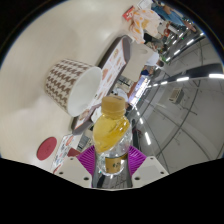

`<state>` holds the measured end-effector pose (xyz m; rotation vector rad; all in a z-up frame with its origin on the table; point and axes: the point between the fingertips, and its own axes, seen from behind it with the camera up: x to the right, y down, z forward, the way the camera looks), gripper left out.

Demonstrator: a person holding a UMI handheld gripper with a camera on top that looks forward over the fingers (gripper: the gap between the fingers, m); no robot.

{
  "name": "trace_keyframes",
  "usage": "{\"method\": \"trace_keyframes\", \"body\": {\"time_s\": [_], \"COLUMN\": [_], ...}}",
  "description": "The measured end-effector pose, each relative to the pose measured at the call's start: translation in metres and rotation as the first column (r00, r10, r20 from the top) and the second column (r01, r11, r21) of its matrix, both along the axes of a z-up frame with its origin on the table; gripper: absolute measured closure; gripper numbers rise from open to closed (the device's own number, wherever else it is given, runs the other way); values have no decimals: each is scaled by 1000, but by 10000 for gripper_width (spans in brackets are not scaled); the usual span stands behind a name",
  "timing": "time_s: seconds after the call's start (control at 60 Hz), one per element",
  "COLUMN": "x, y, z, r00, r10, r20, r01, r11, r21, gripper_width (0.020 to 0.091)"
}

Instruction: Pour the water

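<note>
- The claw [108,162] pinches a small clear bottle [112,135] between its purple pads [89,160], one pad at each side of the bottle's lower part.
- The bottle holds yellow liquid, and its neck points ahead and away from the claw, tilted toward a cup.
- The cup [74,84] has a dark-and-white houndstooth pattern and a pale inside; in this tilted view it leans on the surface [40,40], just beyond the bottle's mouth.
- A round red disc [47,149] lies on the pale surface beside the claw, apart from the cup.
- Farther along the surface, beyond the cup, stand several small, blurred things [150,20] that I cannot identify.
</note>
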<state>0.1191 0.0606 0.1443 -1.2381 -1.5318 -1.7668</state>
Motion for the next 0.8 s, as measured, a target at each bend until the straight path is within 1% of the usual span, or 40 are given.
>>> {"method": "trace_keyframes", "body": {"time_s": [0.067,0.167,0.25,0.333,0.433,0.483,0.55,0.617,0.7,0.8], "x": [0,1,1,8,13,18,31,39,57,72], "y": [2,1,-1,-10,-16,-21,-26,-29,-31,-29], "z": [-11,-11,-4,10,31,39,44,34,12,-21], "r00": [1000,1000,986,922,707,569,362,164,-81,-295], "r10": [-8,-12,-34,-55,-54,-46,-45,-53,-76,-86], "r20": [23,-24,-164,-384,-706,-821,-931,-985,-994,-952], "r01": [9,11,29,63,110,133,183,233,262,288], "r11": [999,999,999,998,993,990,983,972,960,942], "r21": [-34,-41,-28,8,35,37,24,-14,-95,-174], "gripper_width": [714,715,714,715,717,717,714,715,715,715]}}
